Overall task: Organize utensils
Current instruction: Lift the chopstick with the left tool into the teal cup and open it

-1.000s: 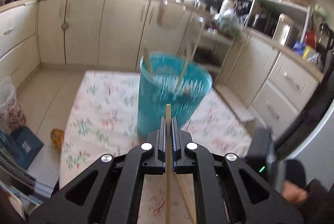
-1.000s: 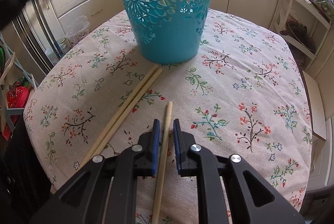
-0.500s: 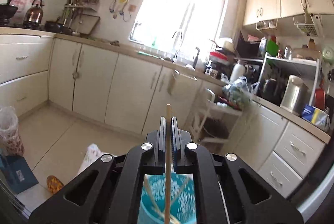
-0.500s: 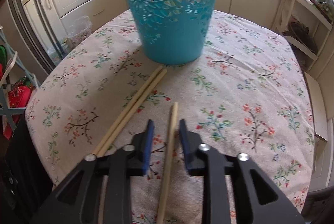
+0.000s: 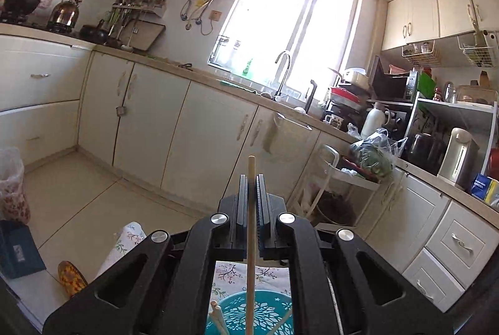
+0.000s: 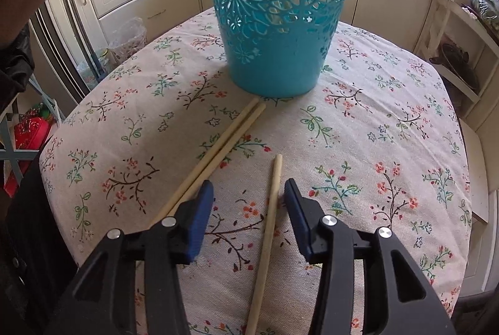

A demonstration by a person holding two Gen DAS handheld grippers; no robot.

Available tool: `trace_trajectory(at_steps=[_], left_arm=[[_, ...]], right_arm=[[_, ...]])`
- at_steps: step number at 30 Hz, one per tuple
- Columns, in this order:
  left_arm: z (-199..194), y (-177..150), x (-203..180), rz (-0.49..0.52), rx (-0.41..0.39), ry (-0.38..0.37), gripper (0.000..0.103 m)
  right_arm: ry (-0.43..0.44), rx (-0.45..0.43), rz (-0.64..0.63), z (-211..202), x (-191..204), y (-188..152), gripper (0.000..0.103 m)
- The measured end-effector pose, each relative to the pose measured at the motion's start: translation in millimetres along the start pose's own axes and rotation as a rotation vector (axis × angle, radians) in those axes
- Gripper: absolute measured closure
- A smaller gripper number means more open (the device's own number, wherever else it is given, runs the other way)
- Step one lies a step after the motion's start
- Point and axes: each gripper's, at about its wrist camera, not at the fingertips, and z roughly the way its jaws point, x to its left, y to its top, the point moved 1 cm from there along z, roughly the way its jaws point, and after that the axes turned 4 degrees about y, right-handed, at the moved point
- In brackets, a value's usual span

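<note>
Wooden chopstick (image 5: 251, 210) clamped in left tool (image 5: 252, 179); right tool (image 6: 249, 191), jaws just widened, straddles 1 loose stick (image 6: 270, 210).

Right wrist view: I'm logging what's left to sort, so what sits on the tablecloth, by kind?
Chopsticks: 3, a pair side by side and one single between the open right tongs
Teal baskets: 1
Total: 4

Your basket (image 6: 274, 23) stands toward the table's (image 6: 405, 148) far edge, two chopsticks (image 6: 218, 144) before it, a single chopstick (image 6: 268, 225) just to their right.
</note>
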Motion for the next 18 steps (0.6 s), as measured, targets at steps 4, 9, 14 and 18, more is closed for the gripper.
trace_trajectory(at_steps=[4, 9, 14, 18], left_arm=[[3, -12, 3, 0.002, 0.011, 0.006, 0.098], [2, -29, 0, 0.043, 0.038, 0.005, 0.098], [0, -45, -1, 0.111, 0.103, 0.007, 0.098], [-8, -52, 1, 0.148, 0.162, -0.001, 0.093]], right_arm=[[0.0, 0.0, -0.001, 1, 1, 1, 0.056], [0.0, 0.0, 0.0, 0, 2, 0, 0.056], [0.008, 0.002, 0.01, 1, 2, 0, 0.056], [0.044, 0.001, 0.056, -1, -5, 0, 0.056]])
